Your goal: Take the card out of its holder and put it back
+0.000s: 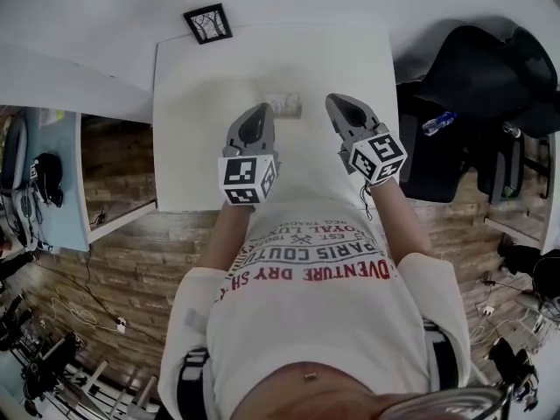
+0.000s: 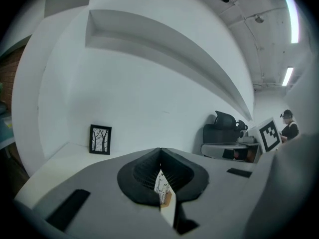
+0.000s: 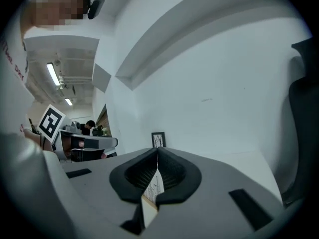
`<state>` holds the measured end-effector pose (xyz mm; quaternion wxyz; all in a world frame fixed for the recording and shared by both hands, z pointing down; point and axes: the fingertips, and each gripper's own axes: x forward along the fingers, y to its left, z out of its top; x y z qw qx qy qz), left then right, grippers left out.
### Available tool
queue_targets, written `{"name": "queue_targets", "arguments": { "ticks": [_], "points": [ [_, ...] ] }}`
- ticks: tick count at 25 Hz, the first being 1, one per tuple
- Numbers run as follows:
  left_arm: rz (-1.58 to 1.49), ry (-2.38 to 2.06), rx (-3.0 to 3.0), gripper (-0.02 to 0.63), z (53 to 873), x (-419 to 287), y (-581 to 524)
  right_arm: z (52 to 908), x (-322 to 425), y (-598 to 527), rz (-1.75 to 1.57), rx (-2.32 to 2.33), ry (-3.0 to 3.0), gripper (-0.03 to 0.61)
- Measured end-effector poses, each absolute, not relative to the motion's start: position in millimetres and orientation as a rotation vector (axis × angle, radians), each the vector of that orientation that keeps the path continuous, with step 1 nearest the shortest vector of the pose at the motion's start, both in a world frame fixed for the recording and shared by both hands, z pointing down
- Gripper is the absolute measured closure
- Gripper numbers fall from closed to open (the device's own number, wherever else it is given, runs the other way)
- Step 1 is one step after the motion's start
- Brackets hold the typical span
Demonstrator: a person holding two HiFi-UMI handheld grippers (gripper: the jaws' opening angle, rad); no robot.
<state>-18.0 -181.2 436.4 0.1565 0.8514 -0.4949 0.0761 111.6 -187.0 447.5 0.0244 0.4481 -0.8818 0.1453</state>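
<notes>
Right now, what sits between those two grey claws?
In the head view, a small printed card lies between the left gripper and the right gripper; each gripper's own view shows its jaws shut on it.

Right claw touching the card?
Touching. The right gripper view shows the right claw with its pads shut on the card, no gap.

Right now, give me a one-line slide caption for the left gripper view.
Left gripper shut on a printed card, with a framed tree picture standing on the white table beyond.
</notes>
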Motion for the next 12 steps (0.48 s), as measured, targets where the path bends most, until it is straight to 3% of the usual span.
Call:
{"name": "queue_targets", "arguments": {
  "ticks": [12],
  "points": [
    [0.254, -1.464, 2.443, 0.589, 435, -3, -172, 452, 140, -169, 0.417, 1.767, -2.474, 0.552]
  ]
}}
